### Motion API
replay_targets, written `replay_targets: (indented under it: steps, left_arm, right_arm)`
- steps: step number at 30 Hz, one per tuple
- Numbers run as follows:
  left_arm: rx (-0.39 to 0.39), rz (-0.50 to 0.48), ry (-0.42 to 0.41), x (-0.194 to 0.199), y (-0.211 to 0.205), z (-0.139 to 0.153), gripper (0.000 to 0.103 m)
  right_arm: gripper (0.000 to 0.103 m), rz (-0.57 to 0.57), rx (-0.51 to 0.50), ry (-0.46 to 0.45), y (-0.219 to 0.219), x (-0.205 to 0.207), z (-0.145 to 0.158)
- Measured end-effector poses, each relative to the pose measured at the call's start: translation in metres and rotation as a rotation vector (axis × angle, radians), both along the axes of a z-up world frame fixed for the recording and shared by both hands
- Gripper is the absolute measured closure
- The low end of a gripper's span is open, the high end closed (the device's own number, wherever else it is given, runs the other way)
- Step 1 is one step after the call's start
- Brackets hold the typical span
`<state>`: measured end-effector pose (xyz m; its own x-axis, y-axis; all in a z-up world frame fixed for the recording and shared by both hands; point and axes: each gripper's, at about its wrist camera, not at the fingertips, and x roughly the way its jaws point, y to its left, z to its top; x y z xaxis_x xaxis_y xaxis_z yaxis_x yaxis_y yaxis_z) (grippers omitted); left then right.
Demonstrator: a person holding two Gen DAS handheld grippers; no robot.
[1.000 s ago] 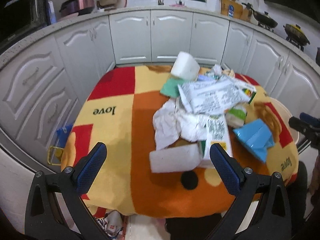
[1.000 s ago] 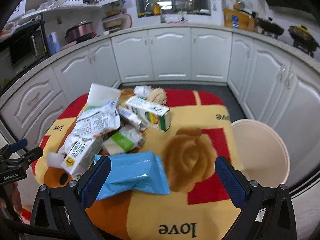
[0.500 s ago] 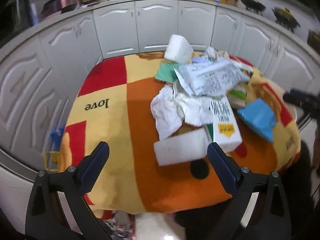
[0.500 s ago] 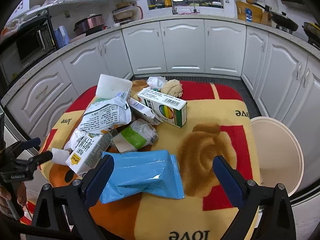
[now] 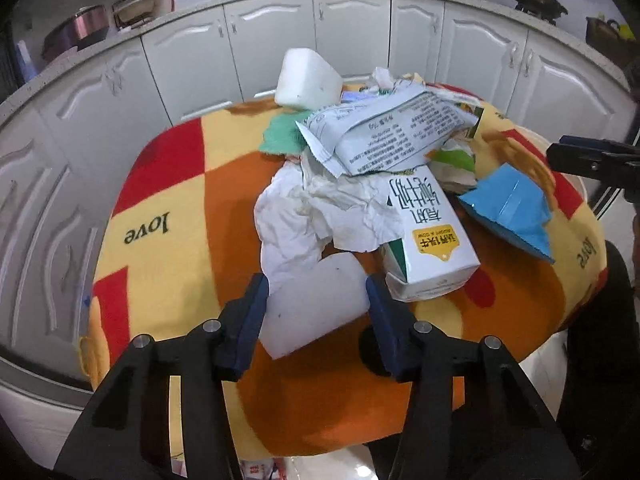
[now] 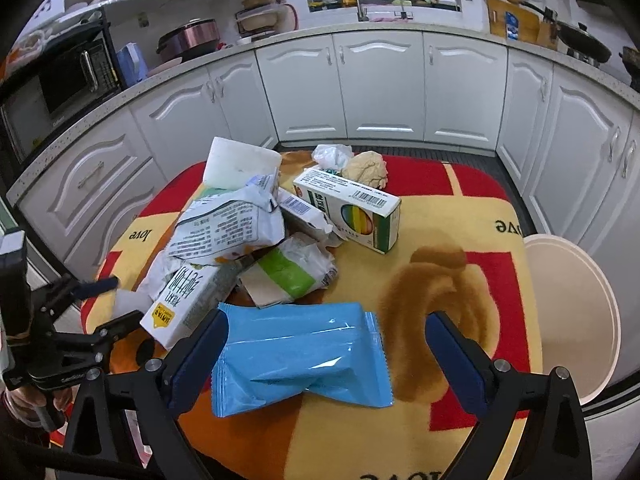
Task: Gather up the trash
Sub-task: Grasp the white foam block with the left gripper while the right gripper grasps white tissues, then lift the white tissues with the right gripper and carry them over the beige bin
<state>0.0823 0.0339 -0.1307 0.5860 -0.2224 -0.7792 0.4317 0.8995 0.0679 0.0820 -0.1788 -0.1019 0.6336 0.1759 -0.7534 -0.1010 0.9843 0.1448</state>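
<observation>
Trash is heaped on a table under a red, yellow and orange blanket [image 5: 168, 200]. At the heap's near edge lies a white foam block [image 5: 316, 312]. My left gripper [image 5: 318, 300] is closing on it, with a pad against each end. A white milk carton [image 5: 428, 240] and crumpled tissue [image 5: 320, 208] lie just behind the block. My right gripper [image 6: 324, 340] stands open and wide around a blue plastic packet [image 6: 300, 360]. The left fingertip is at the packet's edge and the right fingertip stands clear of it. The left gripper [image 6: 104, 304] also shows in the right wrist view.
Further back in the heap lie a grey printed bag [image 5: 392, 136], a second white foam block [image 5: 308, 80], a green and white box [image 6: 352, 208] and a brown paper ball [image 6: 368, 168]. A cream round bin [image 6: 572, 320] stands beside the table. White cabinets ring the room.
My left gripper came down and in on the foam block, and its jaws narrowed from wide open to the block's ends. The right gripper edged closer over the blue packet.
</observation>
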Motion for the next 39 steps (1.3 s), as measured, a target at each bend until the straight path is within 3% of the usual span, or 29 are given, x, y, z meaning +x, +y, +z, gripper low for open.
replay_targets:
  steps: [6,9,11,13,15,21,29,30,33,34,36,39]
  left_arm:
    - [-0.062,0.007,-0.015,-0.012,0.015,0.019,0.062]
    - [-0.1,0.06,-0.015,-0.012,0.036,0.03,0.062]
    - [-0.074,0.11,-0.03,-0.012,0.046,0.033,0.062]
    - [-0.065,0.154,-0.031,-0.012,0.055,0.032,0.062]
    - [-0.068,0.193,-0.023,-0.009,0.066,0.03,0.062]
    - [-0.068,0.269,-0.052,-0.013,0.09,0.028,0.062]
    - [-0.088,0.332,-0.034,-0.01,0.113,0.02,0.062]
    - [-0.091,0.336,-0.033,-0.01,0.114,0.019,0.062]
    - [-0.097,0.342,-0.029,-0.01,0.114,0.017,0.062]
    - [-0.098,0.341,-0.032,-0.01,0.113,0.018,0.062]
    - [-0.104,0.339,-0.04,-0.01,0.11,0.021,0.062]
    - [-0.115,0.336,-0.052,-0.01,0.109,0.026,0.062]
  right_arm:
    - [0.004,0.02,0.008,0.002,0.007,0.001,0.003]
    - [0.004,0.084,0.025,0.002,0.025,0.004,0.008]
    - [0.004,0.138,0.044,0.009,0.04,0.007,0.01]
    - [0.013,0.226,0.092,0.033,0.062,0.012,0.013]
    - [0.03,0.314,0.136,0.082,0.087,0.02,0.013]
    - [0.042,0.471,0.062,0.161,0.165,0.048,0.001]
    - [0.051,0.445,-0.089,0.265,0.21,0.098,-0.046]
    - [0.055,0.434,-0.095,0.278,0.211,0.104,-0.052]
    - [0.063,0.437,-0.111,0.251,0.214,0.109,-0.06]
    - [0.065,0.442,-0.109,0.243,0.214,0.108,-0.06]
    - [0.087,0.46,-0.037,0.25,0.208,0.106,-0.056]
    - [0.091,0.471,0.066,0.219,0.191,0.095,-0.036]
